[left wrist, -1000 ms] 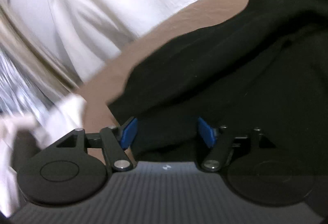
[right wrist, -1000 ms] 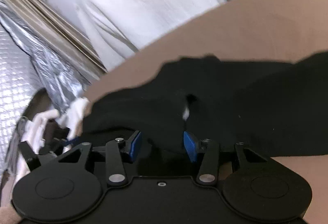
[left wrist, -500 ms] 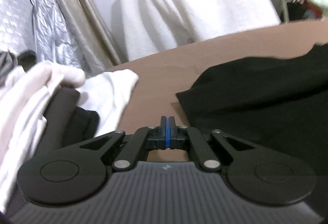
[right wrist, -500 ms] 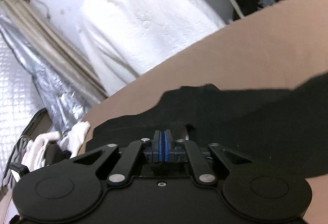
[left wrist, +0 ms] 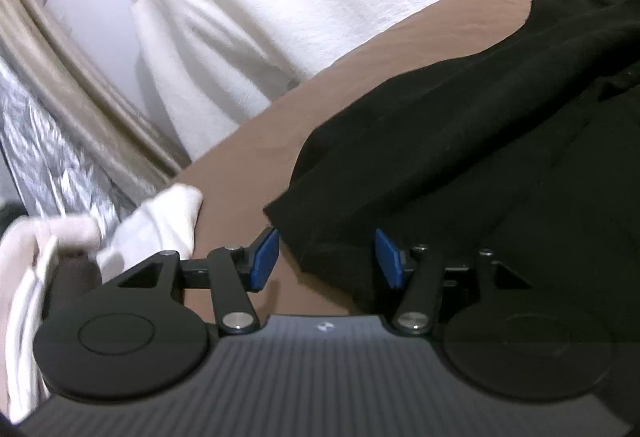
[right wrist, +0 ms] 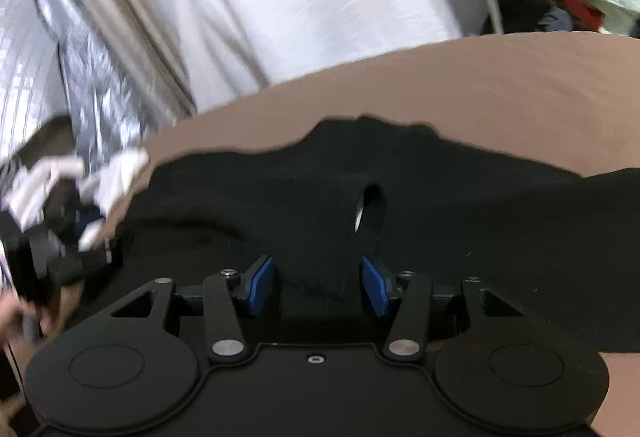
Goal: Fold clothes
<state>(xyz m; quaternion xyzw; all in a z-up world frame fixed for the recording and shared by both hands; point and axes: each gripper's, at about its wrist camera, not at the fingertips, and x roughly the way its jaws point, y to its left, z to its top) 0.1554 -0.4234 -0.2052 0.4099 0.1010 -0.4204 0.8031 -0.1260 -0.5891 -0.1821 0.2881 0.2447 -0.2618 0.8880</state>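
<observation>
Black garment (left wrist: 460, 165) lies spread on the brown worktop (left wrist: 360, 65), filling the centre and right of the left wrist frame and running up toward the upper right. Its near corner sits between the blue pads of the left hand-held gripper (left wrist: 326, 257), jaws apart, nothing clamped (left pad over bare worktop, right pad over cloth). In the right wrist frame the garment (right wrist: 440, 229) spans the middle band left to right; the right hand-held gripper (right wrist: 316, 291) is also spread wide, straddling a raised fold just ahead of the pads. Judgement: both are placed on the near hem, long axis lying across the frame, so the next grasp is a straight close.
</observation>
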